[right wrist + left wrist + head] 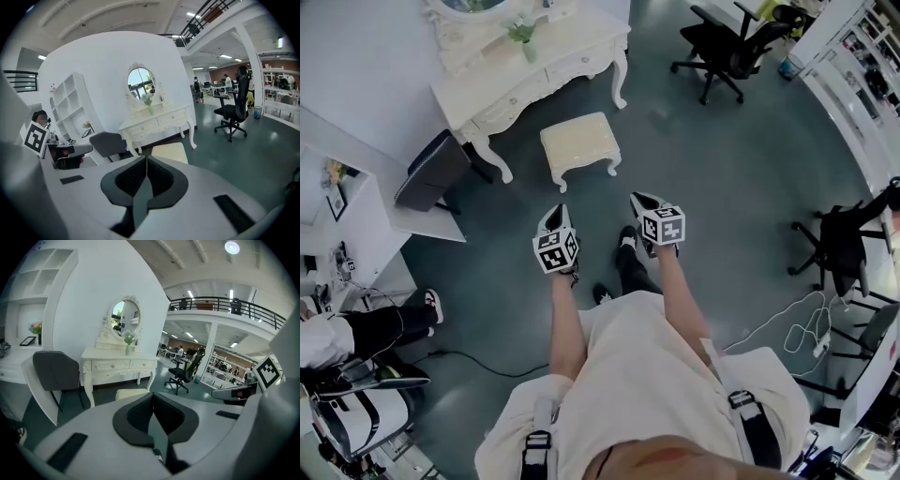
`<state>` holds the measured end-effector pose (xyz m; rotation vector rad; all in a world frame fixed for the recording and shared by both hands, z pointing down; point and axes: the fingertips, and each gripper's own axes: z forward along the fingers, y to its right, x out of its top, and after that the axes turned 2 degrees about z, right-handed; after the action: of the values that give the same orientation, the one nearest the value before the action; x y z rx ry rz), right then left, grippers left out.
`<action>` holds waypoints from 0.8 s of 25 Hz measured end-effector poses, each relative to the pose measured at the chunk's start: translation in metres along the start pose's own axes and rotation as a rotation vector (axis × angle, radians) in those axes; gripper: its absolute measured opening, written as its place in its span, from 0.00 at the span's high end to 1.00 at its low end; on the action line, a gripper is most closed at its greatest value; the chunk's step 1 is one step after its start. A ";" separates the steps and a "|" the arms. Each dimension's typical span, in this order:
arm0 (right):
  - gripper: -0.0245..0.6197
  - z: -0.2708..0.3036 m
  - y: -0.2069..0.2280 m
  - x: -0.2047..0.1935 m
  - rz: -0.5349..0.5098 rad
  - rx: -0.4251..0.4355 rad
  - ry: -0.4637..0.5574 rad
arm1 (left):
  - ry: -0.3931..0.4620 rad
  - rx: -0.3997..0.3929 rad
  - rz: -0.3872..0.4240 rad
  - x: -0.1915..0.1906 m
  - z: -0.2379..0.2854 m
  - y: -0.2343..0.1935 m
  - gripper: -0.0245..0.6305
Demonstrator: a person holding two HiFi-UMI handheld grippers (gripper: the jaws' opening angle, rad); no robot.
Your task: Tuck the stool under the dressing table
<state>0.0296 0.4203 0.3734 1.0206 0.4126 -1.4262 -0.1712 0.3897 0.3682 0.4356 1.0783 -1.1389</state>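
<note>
Currently holds left gripper (560, 212) closed, jaws tip to tip, nothing between. Holds right gripper (637, 198) likewise: jaws together, empty. Points both toward cream cushioned stool (579, 142), near ahead of tips, untouched, on floor. Shows white dressing table (534, 70) beyond stool, farther from tips; stool outside its legs, not tucked under. Has grey chair (431, 171) ahead-left of left gripper.

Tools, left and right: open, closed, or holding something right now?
Left tool: closed, jaws together, holding nothing.
Right tool: closed, jaws together, holding nothing.
</note>
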 end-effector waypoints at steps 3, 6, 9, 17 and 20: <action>0.89 0.018 0.010 0.015 0.010 -0.007 0.003 | -0.008 0.017 0.006 0.011 0.016 -0.013 0.94; 0.89 0.037 0.017 0.042 0.022 0.004 0.017 | -0.005 0.032 0.015 0.032 0.032 -0.025 0.94; 0.89 0.055 0.023 0.075 0.015 0.012 0.047 | 0.012 0.044 0.033 0.059 0.050 -0.033 0.94; 0.89 0.106 0.036 0.129 -0.007 0.101 0.041 | 0.045 0.069 0.043 0.112 0.106 -0.047 0.94; 0.89 0.122 0.046 0.143 0.000 0.139 0.019 | 0.041 0.073 0.051 0.125 0.129 -0.045 0.94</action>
<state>0.0562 0.2313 0.3440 1.1463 0.3305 -1.4621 -0.1493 0.2103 0.3304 0.5430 1.0581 -1.1307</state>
